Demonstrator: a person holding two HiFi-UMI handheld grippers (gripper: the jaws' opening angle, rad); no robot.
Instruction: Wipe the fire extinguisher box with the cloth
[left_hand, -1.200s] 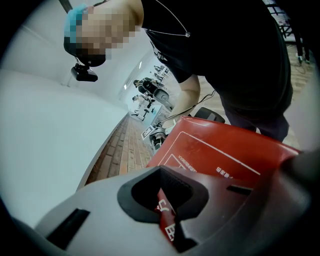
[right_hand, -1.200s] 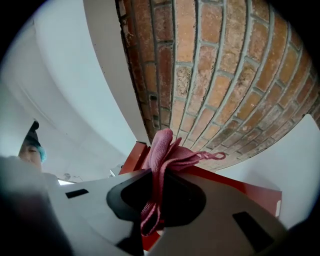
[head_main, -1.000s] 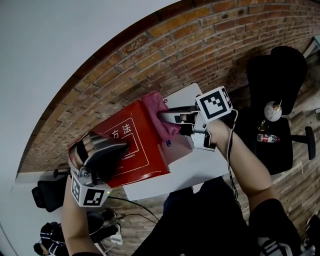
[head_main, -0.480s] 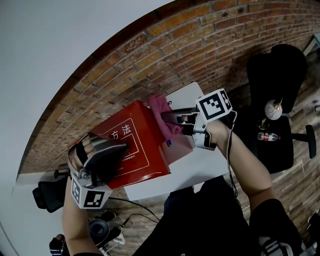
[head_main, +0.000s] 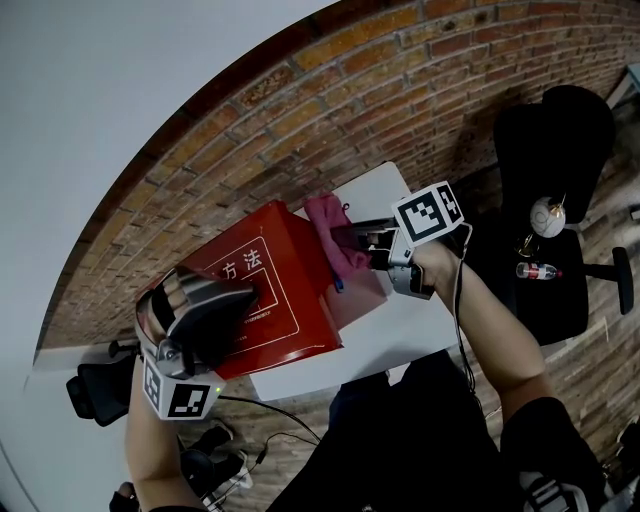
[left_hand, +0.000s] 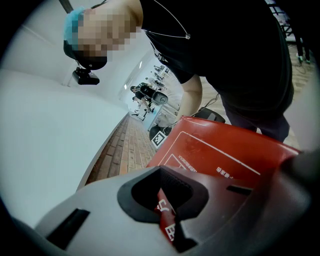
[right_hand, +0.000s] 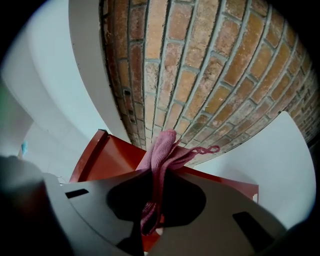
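Mid-wipe, the left tongs (left_hand: 167, 216) clamped the red fire extinguisher box (head_main: 272, 292) steady while the right tongs (right_hand: 150, 212), pinching the pink cloth (right_hand: 161, 150) at its far edge, likely needed another pressed stroke.

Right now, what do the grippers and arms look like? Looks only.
Left gripper: grey moulded jaws, white cube with a black square marker, black cable trailing off it. Right gripper: pale metal jaws, the same kind of marker cube, thin black cable running along the forearm. Forearms bare; black top, dark sleeve on the right upper arm.
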